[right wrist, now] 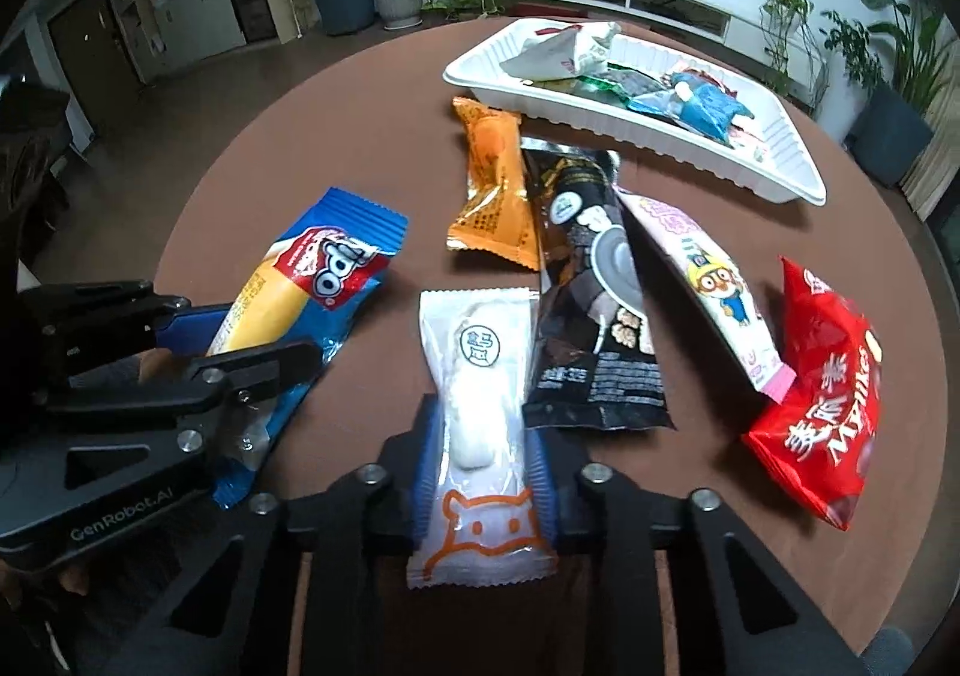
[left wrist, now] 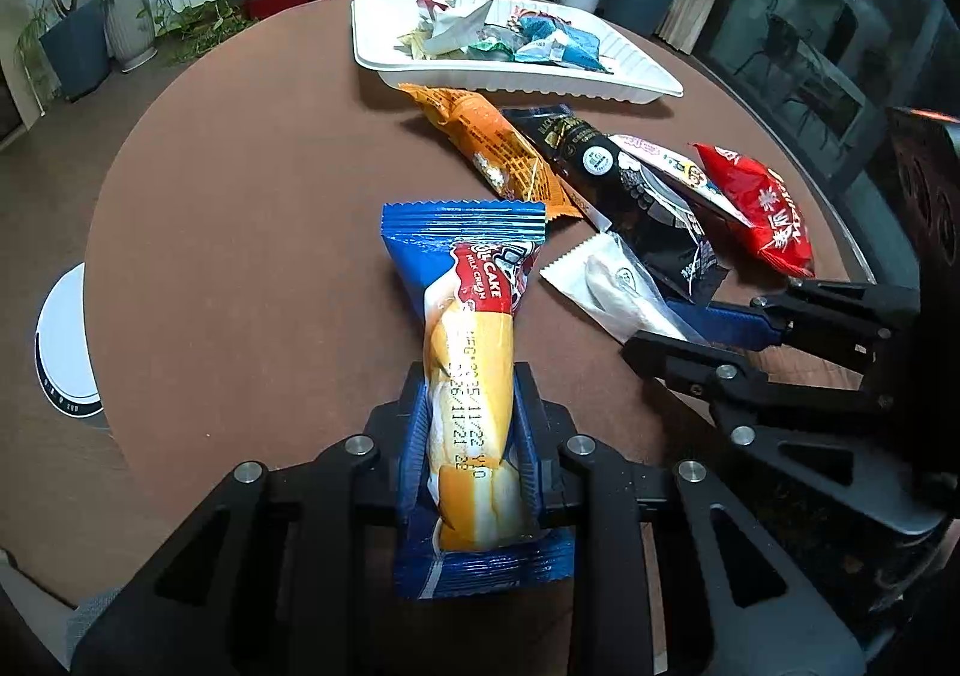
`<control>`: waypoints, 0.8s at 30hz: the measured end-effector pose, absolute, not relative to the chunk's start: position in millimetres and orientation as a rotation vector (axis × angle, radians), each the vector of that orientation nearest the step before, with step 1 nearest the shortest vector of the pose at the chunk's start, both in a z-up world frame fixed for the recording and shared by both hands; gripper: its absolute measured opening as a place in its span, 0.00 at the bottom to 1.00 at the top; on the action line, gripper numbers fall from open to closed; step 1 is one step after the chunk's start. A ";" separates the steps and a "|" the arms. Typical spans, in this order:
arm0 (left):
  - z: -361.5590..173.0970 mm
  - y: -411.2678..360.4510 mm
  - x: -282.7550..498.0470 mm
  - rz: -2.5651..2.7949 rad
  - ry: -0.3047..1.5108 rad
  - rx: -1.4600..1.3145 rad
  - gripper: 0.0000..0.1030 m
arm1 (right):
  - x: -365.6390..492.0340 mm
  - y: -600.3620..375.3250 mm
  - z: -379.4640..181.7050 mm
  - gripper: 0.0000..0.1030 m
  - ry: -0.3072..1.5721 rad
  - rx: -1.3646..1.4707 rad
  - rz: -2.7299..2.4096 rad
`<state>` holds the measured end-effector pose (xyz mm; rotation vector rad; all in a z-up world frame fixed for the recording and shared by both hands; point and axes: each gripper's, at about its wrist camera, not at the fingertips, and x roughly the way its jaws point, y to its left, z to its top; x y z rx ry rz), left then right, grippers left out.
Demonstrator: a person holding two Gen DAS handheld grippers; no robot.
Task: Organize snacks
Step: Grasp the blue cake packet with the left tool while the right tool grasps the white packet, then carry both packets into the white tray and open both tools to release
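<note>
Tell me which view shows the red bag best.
The right wrist view: the red bag lies whole and near, lettering legible, beside the pink packet. In the left wrist view the red bag sits smaller toward the right edge, its left side behind the neighbouring packet.

Round brown table (right wrist: 252, 208) – white tray (right wrist: 780, 178) at far side, wrappers piled in it. In front, side by side: orange packet (right wrist: 495, 190), black packet (right wrist: 591, 286), pink-white cartoon packet (right wrist: 714, 280), red bag (right wrist: 822, 394). Nearer – white pouch (right wrist: 480, 394), blue cake packet (right wrist: 300, 304).
</note>
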<state>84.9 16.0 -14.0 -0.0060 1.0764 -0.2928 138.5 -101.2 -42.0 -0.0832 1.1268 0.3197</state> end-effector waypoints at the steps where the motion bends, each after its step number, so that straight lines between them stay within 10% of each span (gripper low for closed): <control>1: -13.6 16.1 84.4 -0.292 1.073 -0.007 0.23 | 137.8 -102.9 -41.8 0.24 1.126 -0.072 0.324; 24: 10.7 23.8 79.8 -0.327 0.991 -0.130 0.23 | 111.3 -153.5 12.6 0.20 1.026 0.259 0.410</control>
